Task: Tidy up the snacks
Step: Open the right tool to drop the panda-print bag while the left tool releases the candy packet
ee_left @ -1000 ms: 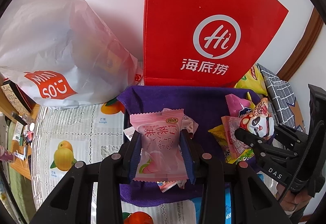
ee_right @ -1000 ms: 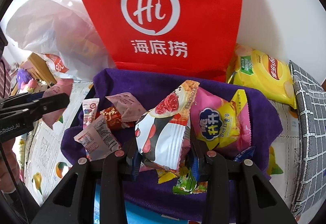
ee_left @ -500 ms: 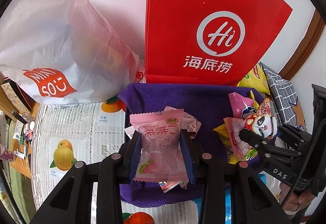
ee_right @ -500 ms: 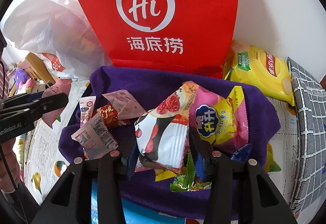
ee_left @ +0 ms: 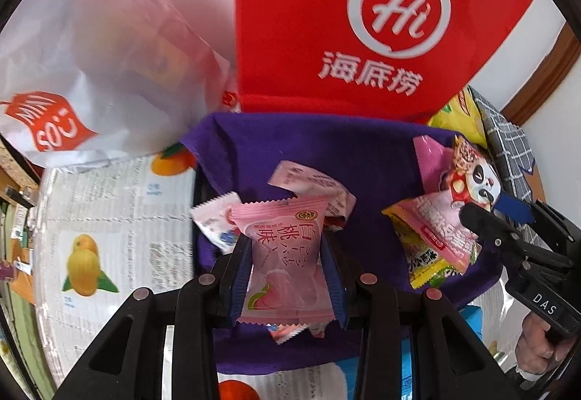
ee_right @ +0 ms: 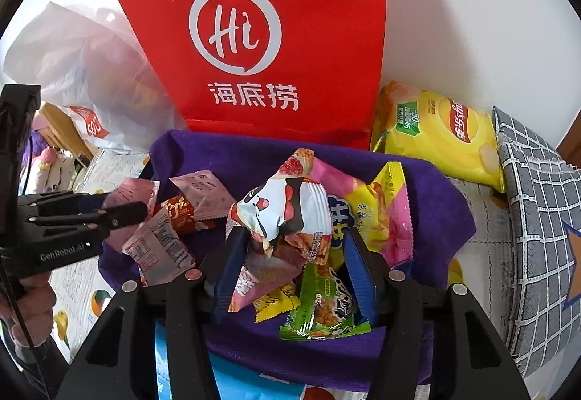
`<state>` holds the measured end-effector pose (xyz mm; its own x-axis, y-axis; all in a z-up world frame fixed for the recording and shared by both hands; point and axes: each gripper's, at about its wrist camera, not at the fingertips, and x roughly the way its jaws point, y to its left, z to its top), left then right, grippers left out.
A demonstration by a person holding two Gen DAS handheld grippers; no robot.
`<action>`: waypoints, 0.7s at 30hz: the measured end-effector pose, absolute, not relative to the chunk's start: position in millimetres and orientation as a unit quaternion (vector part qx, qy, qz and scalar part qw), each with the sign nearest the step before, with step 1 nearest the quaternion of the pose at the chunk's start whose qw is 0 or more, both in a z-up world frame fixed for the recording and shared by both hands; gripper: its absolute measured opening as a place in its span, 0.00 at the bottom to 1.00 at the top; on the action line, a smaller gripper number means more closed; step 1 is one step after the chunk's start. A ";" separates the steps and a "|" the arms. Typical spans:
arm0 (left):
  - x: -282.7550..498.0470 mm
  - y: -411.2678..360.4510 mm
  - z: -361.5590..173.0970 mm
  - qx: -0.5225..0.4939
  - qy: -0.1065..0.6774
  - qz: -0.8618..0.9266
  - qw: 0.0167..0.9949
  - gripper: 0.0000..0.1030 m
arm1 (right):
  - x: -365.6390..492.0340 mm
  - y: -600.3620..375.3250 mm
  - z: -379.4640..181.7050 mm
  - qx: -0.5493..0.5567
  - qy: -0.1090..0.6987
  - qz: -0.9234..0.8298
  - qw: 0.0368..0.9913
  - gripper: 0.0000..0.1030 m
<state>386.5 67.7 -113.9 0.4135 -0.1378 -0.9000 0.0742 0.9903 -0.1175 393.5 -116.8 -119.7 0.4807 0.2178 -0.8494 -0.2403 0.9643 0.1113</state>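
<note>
My left gripper (ee_left: 287, 243) is shut on a pink peach snack packet (ee_left: 283, 254), held over the purple cloth (ee_left: 308, 145). My right gripper (ee_right: 292, 238) is shut on a panda-print snack packet (ee_right: 283, 207), held above a pile of packets on the same cloth (ee_right: 443, 211). The panda packet (ee_left: 472, 178) and right gripper also show at the right of the left wrist view. The left gripper's fingers (ee_right: 120, 214) show at the left of the right wrist view. Loose packets lie on the cloth: white-pink ones (ee_left: 316, 182), a pink-yellow bag (ee_right: 377, 214), a green bar (ee_right: 326, 312).
A red Haidilao bag (ee_right: 254, 36) stands behind the cloth. A white Miniso plastic bag (ee_left: 90, 55) sits to its left. A yellow Lay's chip bag (ee_right: 435, 134) and a grey checked cloth (ee_right: 537, 218) lie to the right. The table has a fruit-print cover (ee_left: 109, 218).
Both grippers moved slightly closer to the cloth and toward each other, keeping hold of their packets. The left gripper now reaches further into the right wrist view.
</note>
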 end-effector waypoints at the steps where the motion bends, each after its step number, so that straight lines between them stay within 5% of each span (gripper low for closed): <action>1: 387.0 66.0 -116.2 -0.029 0.541 -0.065 0.838 0.35 | 393.4 -116.1 -119.7 -0.016 0.491 0.134 0.861 0.53; 21: 388.9 61.3 -120.6 -0.028 0.549 -0.070 0.833 0.37 | 390.5 -106.5 -118.0 -0.048 0.483 0.140 0.863 0.53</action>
